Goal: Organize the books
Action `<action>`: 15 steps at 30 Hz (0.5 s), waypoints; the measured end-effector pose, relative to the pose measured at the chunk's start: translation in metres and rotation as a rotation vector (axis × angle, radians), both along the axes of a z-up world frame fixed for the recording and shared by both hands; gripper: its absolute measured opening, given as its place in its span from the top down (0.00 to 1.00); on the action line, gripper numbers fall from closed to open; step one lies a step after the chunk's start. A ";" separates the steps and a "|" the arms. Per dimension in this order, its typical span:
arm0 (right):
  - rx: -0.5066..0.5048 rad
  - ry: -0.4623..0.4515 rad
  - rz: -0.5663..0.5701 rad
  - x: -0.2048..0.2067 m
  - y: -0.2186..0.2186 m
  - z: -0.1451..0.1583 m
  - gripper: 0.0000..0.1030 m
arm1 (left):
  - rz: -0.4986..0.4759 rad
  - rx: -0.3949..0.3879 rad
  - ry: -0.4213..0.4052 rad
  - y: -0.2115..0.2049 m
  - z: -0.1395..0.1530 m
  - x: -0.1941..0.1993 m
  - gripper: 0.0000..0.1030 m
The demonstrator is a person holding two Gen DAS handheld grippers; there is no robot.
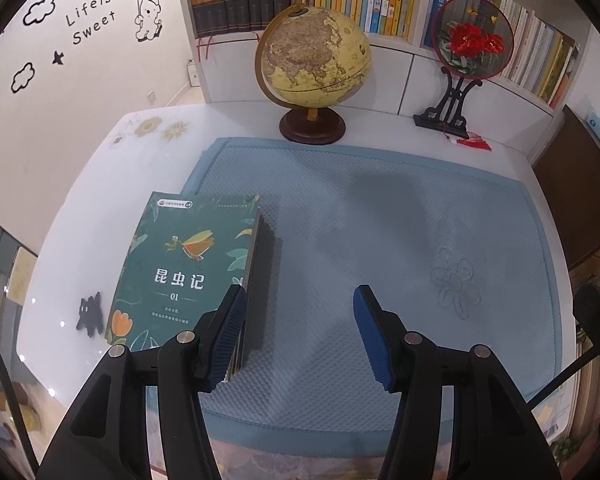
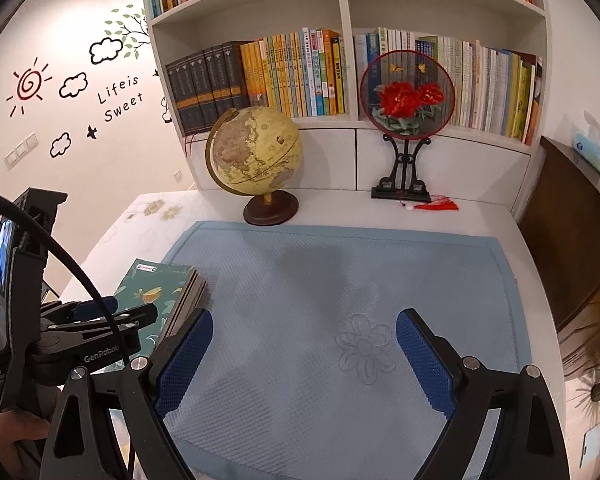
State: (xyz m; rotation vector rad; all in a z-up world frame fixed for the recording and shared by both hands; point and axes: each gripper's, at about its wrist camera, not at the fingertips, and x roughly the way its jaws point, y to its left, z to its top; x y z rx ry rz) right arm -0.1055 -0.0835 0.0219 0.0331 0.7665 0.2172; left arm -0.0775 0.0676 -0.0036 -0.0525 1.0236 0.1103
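Observation:
A stack of books with a green cover on top (image 1: 180, 272) lies at the left edge of the blue mat (image 1: 380, 240), partly on the white desk. My left gripper (image 1: 298, 320) is open and empty; its left finger (image 1: 230, 336) is right beside the stack's right edge. The stack also shows in the right wrist view (image 2: 160, 292), behind the left gripper's body (image 2: 80, 340). My right gripper (image 2: 304, 352) is open and empty above the mat (image 2: 340, 280), to the right of the stack.
A globe (image 2: 256, 152) and a red flower fan on a black stand (image 2: 406, 120) stand at the back of the desk. Shelves full of upright books (image 2: 300, 76) rise behind them. A dark wooden cabinet (image 2: 572, 232) is at right.

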 end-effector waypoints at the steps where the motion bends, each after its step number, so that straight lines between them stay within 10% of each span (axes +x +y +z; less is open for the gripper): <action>1: -0.002 0.002 0.004 0.001 0.001 0.000 0.11 | 0.000 -0.002 0.000 0.000 0.000 -0.001 0.48; 15: -0.004 0.023 0.037 -0.001 0.007 -0.005 0.11 | 0.012 -0.008 0.001 0.005 -0.003 -0.006 0.48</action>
